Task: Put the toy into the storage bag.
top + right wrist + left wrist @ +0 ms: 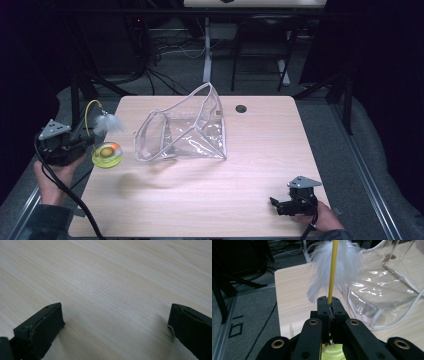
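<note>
At the surface's (210, 200) left edge, the left claw (331, 305) pinches a yellow wand (333, 270) with a white feather (324, 262), beside a clear pouch (185, 131). Right claw (116, 322) rests wide apart, near the front right corner.

No readable text, labels, brands or numbers appear on anything.

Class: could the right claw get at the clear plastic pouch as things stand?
Probably yes. The right claw rests open near the table's front right corner, holding nothing, and bare tabletop lies between it and the clear plastic pouch.
</note>
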Tool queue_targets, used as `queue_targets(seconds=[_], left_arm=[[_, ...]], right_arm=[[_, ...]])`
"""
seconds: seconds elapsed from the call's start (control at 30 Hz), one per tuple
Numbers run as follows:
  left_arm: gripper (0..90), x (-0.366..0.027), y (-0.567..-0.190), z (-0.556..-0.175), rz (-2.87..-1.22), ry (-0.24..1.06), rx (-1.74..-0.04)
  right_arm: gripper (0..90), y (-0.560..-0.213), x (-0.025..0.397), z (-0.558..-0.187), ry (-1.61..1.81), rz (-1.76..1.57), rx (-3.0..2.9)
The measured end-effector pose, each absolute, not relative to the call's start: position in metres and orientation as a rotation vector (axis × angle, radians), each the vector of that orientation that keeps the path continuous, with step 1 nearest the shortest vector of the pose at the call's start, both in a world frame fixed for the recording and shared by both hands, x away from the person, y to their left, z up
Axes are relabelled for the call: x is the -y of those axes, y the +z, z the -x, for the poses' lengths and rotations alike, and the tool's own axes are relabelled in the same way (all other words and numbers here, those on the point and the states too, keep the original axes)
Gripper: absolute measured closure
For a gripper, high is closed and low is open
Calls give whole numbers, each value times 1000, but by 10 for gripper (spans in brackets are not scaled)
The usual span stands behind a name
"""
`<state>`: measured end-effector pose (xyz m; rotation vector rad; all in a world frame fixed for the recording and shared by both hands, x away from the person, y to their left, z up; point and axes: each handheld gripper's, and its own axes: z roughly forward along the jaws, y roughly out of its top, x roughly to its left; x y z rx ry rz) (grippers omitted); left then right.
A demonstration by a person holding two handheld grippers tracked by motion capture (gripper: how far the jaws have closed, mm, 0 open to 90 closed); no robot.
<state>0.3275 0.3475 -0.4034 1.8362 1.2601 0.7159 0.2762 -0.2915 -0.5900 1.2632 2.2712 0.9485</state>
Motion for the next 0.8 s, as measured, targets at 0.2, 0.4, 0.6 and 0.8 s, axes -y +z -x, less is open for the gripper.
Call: queue_targets(seconds=[0.2,0.4,0.6,0.8], left_arm=[[881,-340,-389,-334,-1882,686,-1215],[881,-330,-385,-338,-1905,687,-1184],[881,-323,-379,-341,-1917,690,-1164],[882,-314,-369,-344,-1935,688,-1135]], right_arm=[[0,-590,291,-276,947,-1264,-2271],[0,-590,291,-276,949,-1267,-2266],[0,-590,291,-276,953,-1269,-2265],[0,-590,291,-276,954,-1270,-2265]])
